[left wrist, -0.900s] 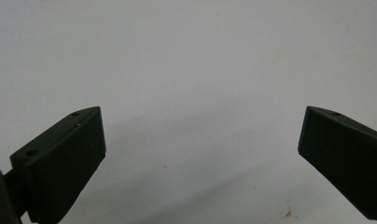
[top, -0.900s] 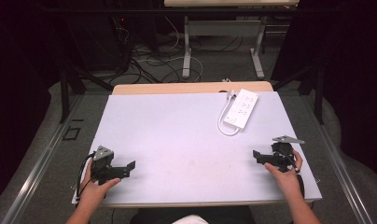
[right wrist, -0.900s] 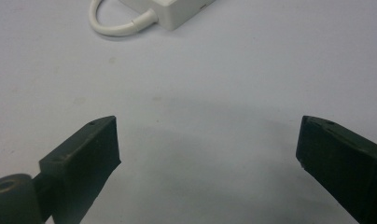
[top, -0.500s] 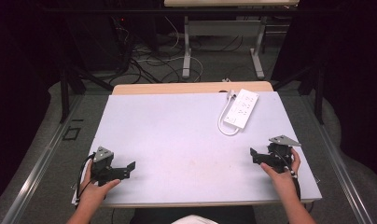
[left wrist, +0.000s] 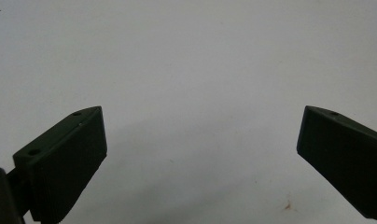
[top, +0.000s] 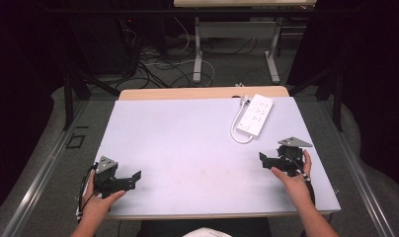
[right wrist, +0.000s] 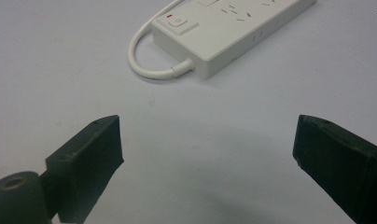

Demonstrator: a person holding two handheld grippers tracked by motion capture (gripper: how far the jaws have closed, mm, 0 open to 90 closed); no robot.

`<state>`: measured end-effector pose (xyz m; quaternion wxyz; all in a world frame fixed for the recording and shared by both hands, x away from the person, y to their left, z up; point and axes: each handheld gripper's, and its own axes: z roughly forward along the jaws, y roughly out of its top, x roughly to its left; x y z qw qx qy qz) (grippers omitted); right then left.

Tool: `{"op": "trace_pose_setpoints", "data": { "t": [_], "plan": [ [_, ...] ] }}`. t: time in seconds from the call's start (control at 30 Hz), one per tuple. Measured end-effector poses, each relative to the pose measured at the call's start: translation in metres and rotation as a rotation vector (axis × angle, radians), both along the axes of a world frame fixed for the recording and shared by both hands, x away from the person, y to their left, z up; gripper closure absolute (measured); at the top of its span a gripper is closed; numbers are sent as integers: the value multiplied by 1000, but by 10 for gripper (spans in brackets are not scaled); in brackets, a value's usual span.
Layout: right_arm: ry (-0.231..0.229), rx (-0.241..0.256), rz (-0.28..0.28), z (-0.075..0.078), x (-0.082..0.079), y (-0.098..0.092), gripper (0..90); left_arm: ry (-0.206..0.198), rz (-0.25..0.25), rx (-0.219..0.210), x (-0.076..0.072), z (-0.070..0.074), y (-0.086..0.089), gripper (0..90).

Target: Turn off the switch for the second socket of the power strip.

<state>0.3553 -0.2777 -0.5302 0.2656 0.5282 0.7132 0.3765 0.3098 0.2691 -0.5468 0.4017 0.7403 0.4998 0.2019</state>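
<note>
White plastic power strip (top: pixel 256 115) lies flat near the far right edge of the pale grey worktop (top: pixel 187 143), its short white cable (top: pixel 235 129) looping back beside it; its far end is cut off in the right gripper view. The right gripper (top: pixel 264 159), jaws spread and empty, sits near it. The left gripper (top: pixel 134 177), also spread, rests well apart at the near left.

Right tongs (top: pixel 263 160) nearer power strip (top: pixel 256 114)
</note>
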Motion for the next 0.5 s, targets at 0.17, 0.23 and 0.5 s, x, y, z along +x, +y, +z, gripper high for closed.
{"op": "trace_pose_setpoints", "data": {
  "t": [0.17,0.23,0.5],
  "plan": [
    [-6,-3,13,7,8,3,78,-3,0,2,0,0,0,16],
    [-5,4,13,12,11,4,88,-3,0,2,0,0,0,16],
    [-25,6,35,30,27,11,135,-2,1,3,0,0,0,21]
  ]
}}
